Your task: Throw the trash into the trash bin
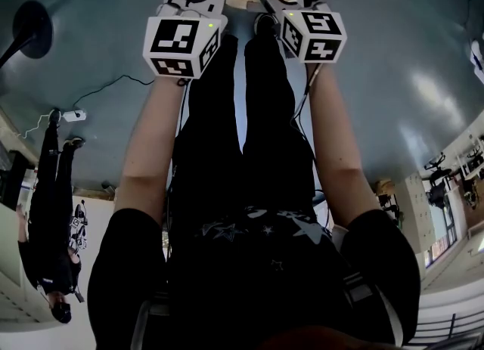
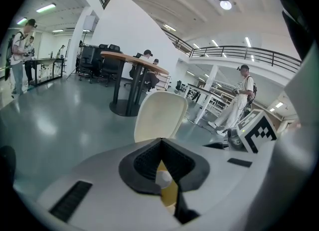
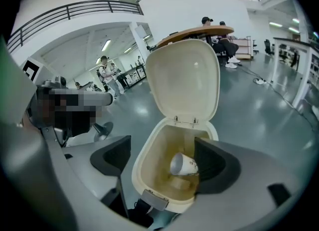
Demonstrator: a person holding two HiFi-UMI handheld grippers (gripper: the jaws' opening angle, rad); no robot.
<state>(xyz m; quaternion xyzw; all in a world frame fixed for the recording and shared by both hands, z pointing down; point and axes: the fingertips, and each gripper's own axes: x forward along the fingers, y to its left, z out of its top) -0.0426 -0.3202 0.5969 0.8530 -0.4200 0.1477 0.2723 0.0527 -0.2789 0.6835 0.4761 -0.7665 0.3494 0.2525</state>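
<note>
We look down on a glossy grey floor [image 3: 259, 110]. Directly on it stands the cream trash bin [image 3: 155, 153], lid tipped up. Farther off stands a round pedestal table [image 2: 130, 60], and a black cable [image 1: 113, 84] trails across the floor.

Wearer: blk short-sleeve top [image 1: 249, 280], pale star print (prob., blurry). Blk trousers [image 1: 249, 114] below L cube [image 1: 184, 46]. L cube & R cube [image 1: 314, 35]: blk/wht squares, green LED each. Thin blk cable [image 1: 305, 95] under R cube.
</note>
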